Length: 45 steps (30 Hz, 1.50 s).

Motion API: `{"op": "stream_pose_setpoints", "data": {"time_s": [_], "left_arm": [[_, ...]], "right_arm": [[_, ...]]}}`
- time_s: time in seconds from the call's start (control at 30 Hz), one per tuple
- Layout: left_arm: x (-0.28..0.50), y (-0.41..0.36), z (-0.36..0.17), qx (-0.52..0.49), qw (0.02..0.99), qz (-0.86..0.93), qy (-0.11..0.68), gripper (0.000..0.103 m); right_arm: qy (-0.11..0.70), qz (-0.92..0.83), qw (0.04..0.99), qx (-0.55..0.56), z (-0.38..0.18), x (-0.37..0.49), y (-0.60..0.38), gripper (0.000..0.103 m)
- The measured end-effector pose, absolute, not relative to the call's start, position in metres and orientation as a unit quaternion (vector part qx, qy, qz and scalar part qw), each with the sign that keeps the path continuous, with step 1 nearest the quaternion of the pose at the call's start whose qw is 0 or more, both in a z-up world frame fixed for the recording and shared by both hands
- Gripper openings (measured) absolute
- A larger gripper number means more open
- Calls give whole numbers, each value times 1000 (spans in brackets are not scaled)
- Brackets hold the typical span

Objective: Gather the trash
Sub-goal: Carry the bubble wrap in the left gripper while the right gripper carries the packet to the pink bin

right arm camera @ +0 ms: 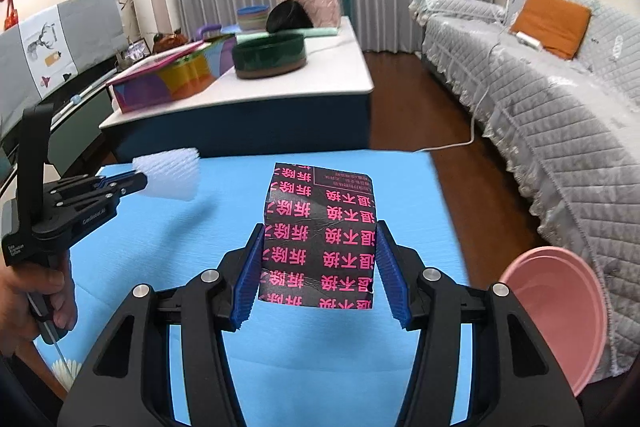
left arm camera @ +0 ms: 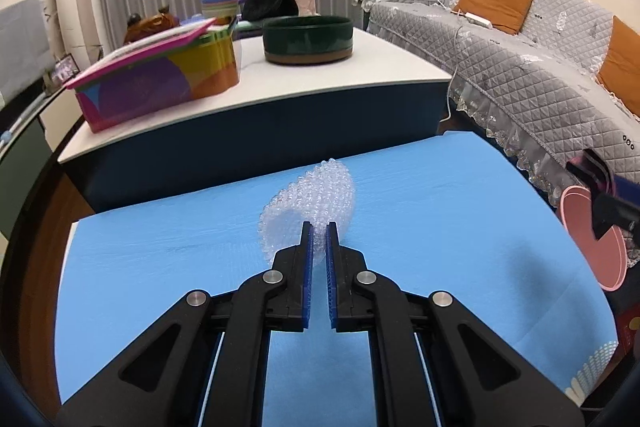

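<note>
Blue table fills our lower frames. At lower right sits our pink basin, nothing visible inside. Centre frame, our right gripper clamps a black printed bag; at left, our left gripper pinches bubble wrap.

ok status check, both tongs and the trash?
Left tongs shut on bubble wrap, lifted off the blue mat. Right tongs clamped on black printed box. Pink basin at right, path clear.
</note>
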State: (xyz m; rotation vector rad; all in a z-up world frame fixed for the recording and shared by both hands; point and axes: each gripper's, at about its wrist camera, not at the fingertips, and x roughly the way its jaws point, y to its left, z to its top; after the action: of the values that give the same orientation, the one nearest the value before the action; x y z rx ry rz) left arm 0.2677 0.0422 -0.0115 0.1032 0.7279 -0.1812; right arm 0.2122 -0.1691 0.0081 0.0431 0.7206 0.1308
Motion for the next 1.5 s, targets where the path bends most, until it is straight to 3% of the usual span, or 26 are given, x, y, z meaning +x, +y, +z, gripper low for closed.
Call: {"op": "stream_pose_setpoints", "data": {"time_s": [0.53,1.5], "left_arm": [[209,-23,10,47,941,-104,318,6],[196,-144,3,56,930,-184,314,6]], "right_arm": [[311,58,949,-4,70,165,-231,54],[328,-60,942,31,20,134,-342,54]]}}
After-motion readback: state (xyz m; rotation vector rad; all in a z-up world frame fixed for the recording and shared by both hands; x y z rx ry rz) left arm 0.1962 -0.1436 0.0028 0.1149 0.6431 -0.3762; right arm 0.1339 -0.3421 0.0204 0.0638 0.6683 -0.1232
